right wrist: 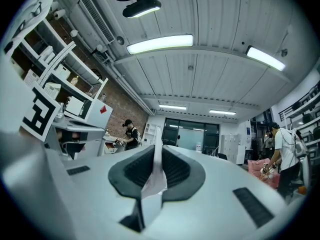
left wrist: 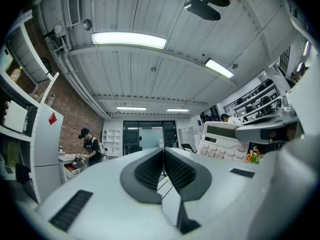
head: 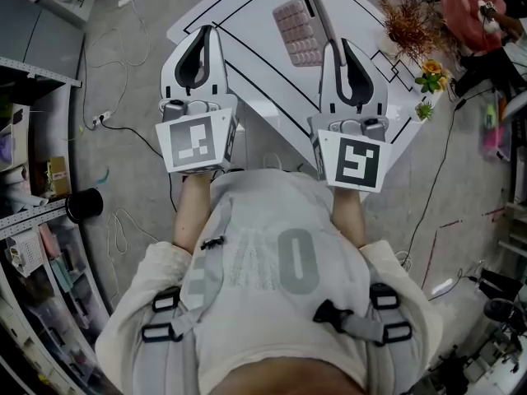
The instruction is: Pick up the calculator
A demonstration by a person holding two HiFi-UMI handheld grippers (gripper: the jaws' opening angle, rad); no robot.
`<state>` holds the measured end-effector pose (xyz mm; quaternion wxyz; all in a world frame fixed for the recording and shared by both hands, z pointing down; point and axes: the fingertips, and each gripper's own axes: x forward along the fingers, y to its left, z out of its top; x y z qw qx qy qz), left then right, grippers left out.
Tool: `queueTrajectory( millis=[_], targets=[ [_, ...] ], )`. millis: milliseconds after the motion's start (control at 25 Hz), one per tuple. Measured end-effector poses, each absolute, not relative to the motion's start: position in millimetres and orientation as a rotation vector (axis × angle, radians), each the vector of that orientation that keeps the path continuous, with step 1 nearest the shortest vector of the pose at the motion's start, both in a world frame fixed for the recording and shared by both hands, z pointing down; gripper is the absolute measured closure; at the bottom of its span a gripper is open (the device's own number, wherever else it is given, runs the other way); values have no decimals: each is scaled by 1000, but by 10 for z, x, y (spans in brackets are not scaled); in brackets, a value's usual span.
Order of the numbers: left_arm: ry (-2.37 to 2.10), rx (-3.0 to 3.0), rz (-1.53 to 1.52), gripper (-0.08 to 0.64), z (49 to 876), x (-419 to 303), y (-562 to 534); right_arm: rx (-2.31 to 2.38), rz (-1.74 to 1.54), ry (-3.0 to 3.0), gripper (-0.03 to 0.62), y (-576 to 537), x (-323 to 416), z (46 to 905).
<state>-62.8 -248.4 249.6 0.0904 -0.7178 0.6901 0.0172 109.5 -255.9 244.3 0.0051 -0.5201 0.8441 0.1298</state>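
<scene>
The calculator (head: 300,30) is white with pinkish keys and is held above the white table (head: 247,97) with its face turned up and toward me. My right gripper (head: 333,49) grips its right edge. In the right gripper view only a thin white edge (right wrist: 156,174) shows, pinched between the dark pads (right wrist: 175,170). From the left gripper view the calculator (left wrist: 222,143) appears at the right, display and keys showing, with a right jaw crossing in front of it. My left gripper (head: 210,35) hovers to the calculator's left, its pads (left wrist: 150,171) pressed together with nothing between them.
Dried flowers (head: 409,23) and a small yellow flower (head: 431,71) stand at the table's right end. Cables and a power strip (head: 100,120) lie on the floor to the left, near shelving and a black cup (head: 84,204). A person (left wrist: 90,146) works far off by a brick wall.
</scene>
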Motion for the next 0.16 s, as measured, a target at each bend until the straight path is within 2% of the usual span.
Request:
queueTrajectory(
  millis=[160],
  targets=[
    [2014, -2152, 66, 538, 2475, -588, -2527, -1624, 420, 2635, 541, -2611, 1092, 2415]
  ],
)
